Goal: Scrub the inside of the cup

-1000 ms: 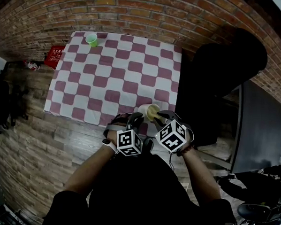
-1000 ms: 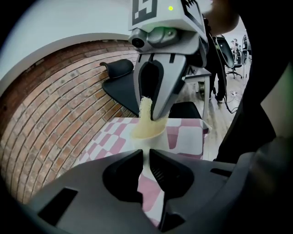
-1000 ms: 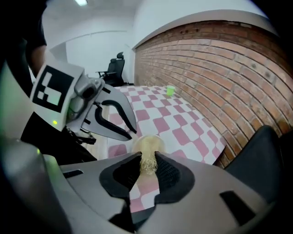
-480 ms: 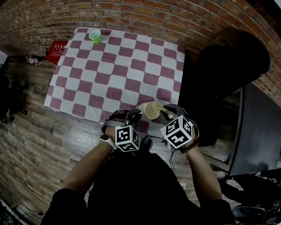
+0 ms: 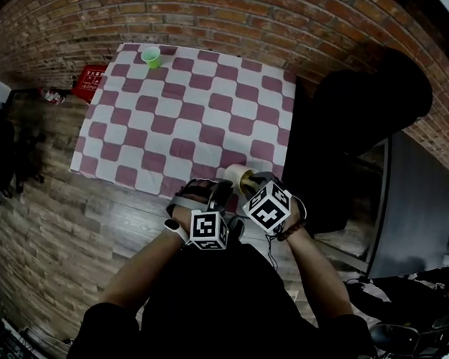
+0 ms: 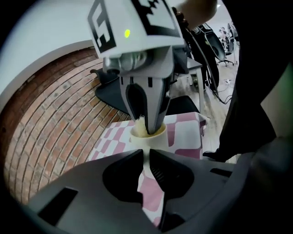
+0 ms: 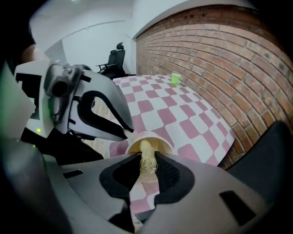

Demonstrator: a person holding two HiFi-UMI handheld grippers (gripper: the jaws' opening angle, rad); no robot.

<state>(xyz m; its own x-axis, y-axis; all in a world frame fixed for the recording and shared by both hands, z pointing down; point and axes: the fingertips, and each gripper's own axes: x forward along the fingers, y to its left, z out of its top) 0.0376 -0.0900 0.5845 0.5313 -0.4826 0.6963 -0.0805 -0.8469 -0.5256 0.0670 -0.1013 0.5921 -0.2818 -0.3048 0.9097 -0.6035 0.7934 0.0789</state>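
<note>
My left gripper (image 6: 146,157) is shut on the lower wall of a cream cup (image 6: 147,133), which it holds up near the table's front edge. My right gripper (image 7: 147,161) is shut on a pale fibrous scrubber (image 7: 146,157) whose tip is pushed into the cup's mouth (image 7: 151,139). In the left gripper view the right gripper's fingers (image 6: 146,107) dip into the cup from above. The head view shows both grippers close together, the left gripper (image 5: 214,194) beside the cup (image 5: 235,174) and the right gripper (image 5: 251,187) covering part of its opening.
A table with a red-and-white checked cloth (image 5: 191,117) lies ahead, with a small green cup (image 5: 151,57) at its far left corner. A black chair (image 5: 363,108) stands to the right, against a brick wall. A red item (image 5: 92,83) lies on the wooden floor at the left.
The right gripper has moved left and up against the cup, pushing the scrubber into it. The cup's open mouth, plain half a second ago, is now partly covered.
</note>
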